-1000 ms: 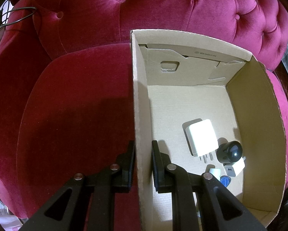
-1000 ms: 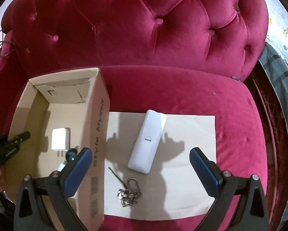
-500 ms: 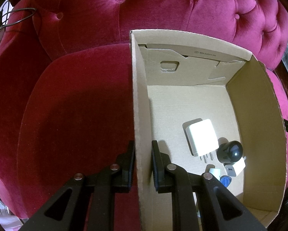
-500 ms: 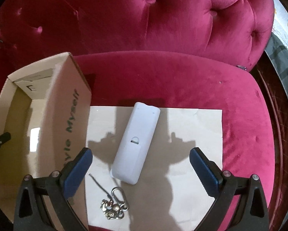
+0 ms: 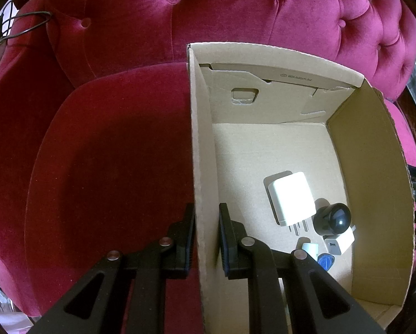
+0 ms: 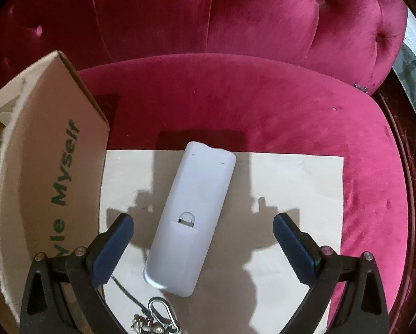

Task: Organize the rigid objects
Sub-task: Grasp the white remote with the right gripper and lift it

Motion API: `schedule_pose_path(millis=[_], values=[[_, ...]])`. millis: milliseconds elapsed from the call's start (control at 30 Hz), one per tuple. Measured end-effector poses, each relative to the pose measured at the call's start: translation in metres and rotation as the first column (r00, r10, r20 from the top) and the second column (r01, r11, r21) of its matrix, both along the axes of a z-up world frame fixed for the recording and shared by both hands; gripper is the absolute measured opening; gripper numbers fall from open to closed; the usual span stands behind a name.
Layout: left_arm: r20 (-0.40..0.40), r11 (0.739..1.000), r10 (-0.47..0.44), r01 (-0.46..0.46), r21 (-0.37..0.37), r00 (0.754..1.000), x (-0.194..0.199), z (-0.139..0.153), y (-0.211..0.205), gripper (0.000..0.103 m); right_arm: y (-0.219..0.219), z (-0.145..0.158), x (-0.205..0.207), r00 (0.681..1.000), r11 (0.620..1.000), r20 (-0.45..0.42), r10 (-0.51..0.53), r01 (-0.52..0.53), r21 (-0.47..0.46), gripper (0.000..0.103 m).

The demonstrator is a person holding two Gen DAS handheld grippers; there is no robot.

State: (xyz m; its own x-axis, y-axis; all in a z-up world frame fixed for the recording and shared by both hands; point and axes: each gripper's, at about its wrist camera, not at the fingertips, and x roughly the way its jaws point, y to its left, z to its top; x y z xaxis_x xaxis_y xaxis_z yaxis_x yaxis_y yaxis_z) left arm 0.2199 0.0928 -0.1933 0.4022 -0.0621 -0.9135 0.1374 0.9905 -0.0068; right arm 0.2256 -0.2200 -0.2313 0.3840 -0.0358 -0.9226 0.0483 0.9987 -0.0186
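R tongs open, straddling white remote.

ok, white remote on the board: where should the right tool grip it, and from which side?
Grip the white remote across its narrow width, mid-body near the battery-cover notch, coming from above. It lies flat, back up, between the open right tool.

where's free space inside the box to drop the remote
The cardboard box floor is bare across its far half, between the back flap and the white charger. The near right corner is crowded: charger, black round object, small white adapter and blue piece. The left gripper clamps the left wall.
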Motion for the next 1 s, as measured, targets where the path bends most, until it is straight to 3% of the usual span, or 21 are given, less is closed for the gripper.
schedule_pose_path(millis=[133, 367, 533, 633, 1000], values=[[0.000, 1.000, -0.001, 0.001, 0.001, 1.000, 0.000, 0.000, 0.000, 0.017, 0.003, -0.007, 0.002, 1.000, 1.000, -0.010, -0.004, 0.004, -0.012, 0.101], [-0.002, 1.000, -0.006, 0.006, -0.001, 1.000, 0.001, 0.000, 0.001, 0.017, 0.011, -0.017, 0.005, 0.999, 1.000, -0.040, -0.014, 0.014, -0.006, 0.080], [-0.004, 1.000, -0.003, 0.003, -0.006, 1.000, 0.002, 0.001, 0.001, 0.017, 0.010, -0.025, 0.010, 0.997, 1.000, -0.067, -0.022, 0.023, 0.013, 0.077], [-0.004, 1.000, -0.003, 0.003, -0.006, 1.000, 0.002, 0.001, 0.001, 0.017, 0.014, -0.020, 0.009, 0.999, 1.000, -0.045, -0.020, 0.021, 0.021, 0.054], [-0.003, 1.000, -0.004, 0.004, -0.002, 1.000, 0.001, 0.001, 0.000, 0.017, 0.007, -0.007, 0.010, 0.999, 0.999, -0.038, -0.034, 0.035, 0.022, 0.051]])
